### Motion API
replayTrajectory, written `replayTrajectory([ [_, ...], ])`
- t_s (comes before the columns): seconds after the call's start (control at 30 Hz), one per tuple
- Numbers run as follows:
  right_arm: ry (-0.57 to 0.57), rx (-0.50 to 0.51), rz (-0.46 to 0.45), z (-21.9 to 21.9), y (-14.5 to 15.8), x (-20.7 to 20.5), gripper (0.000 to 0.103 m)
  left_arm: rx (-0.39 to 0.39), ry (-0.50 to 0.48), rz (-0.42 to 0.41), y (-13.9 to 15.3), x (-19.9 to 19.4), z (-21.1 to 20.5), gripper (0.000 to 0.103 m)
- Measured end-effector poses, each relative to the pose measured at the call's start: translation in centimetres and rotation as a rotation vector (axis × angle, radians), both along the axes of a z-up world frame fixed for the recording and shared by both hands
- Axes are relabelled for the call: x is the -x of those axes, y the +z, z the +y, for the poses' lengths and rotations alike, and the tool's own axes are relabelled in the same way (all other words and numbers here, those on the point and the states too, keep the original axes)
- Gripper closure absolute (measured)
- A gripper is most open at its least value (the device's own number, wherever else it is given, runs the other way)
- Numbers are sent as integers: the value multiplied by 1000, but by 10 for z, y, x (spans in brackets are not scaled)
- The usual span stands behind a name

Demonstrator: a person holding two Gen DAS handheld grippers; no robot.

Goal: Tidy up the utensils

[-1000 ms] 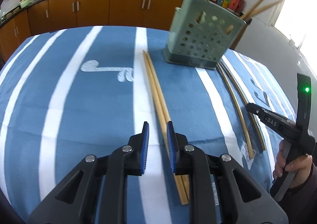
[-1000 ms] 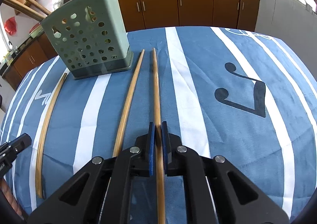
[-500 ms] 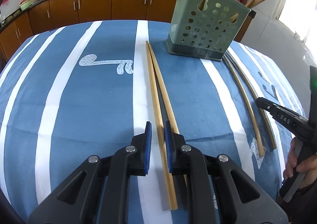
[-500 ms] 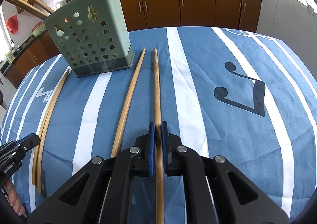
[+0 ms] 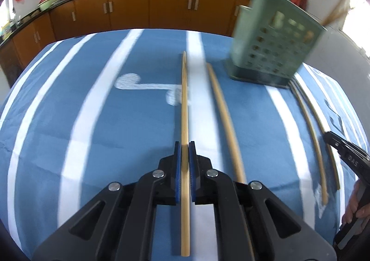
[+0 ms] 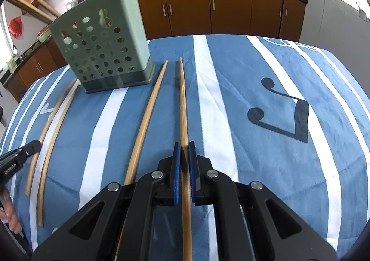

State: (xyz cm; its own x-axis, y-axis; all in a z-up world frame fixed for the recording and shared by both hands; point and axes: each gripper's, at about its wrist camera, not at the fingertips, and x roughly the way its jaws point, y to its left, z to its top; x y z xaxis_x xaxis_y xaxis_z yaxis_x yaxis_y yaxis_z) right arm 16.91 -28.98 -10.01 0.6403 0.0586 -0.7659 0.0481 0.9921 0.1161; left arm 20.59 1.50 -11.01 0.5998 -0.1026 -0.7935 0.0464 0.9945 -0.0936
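Note:
My left gripper (image 5: 184, 145) is shut on a long wooden chopstick (image 5: 184, 99) and holds it pointing away over the blue striped tablecloth. A second chopstick (image 5: 223, 117) lies on the cloth just to its right. My right gripper (image 6: 184, 145) is shut on another chopstick (image 6: 182, 104), with one more chopstick (image 6: 148, 117) lying to its left. The green perforated utensil holder (image 5: 275, 48) stands at the far right in the left view; in the right wrist view it (image 6: 101, 46) stands at the far left, with several chopsticks in it.
The table (image 6: 266, 168) has a blue cloth with white stripes and music notes. Two chopsticks (image 6: 49, 136) lie at the left in the right view. Brown kitchen cabinets (image 6: 219, 13) run behind the table. The other gripper (image 5: 346, 157) shows at the left view's right edge.
My left gripper closed on one chopstick of the pair and lifted it away from the other. The right gripper stays shut on its chopstick and has barely moved.

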Motion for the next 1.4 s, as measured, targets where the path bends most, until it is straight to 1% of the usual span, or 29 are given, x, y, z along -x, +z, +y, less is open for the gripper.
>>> replayTrajectory([
  [0.13, -13, 11, -8, -5, 0, -9, 95, -4, 31, -3, 1, -12, 16, 95],
  [0.37, -25, 7, -11, -14, 0, -21, 95, 2, 33, -26, 0, -24, 26, 94],
  [0.47, -24, 1, -11, -15, -1, -22, 95, -8, 29, -40, -2, -23, 25, 94],
  [0.7, -24, 0, -10, -15, -1, -21, 95, 30, 38, -39, -2, -21, 29, 93],
  [1.4, -25, -5, -11, -15, -1, -22, 94, 37, 42, -38, -3, -21, 29, 93],
])
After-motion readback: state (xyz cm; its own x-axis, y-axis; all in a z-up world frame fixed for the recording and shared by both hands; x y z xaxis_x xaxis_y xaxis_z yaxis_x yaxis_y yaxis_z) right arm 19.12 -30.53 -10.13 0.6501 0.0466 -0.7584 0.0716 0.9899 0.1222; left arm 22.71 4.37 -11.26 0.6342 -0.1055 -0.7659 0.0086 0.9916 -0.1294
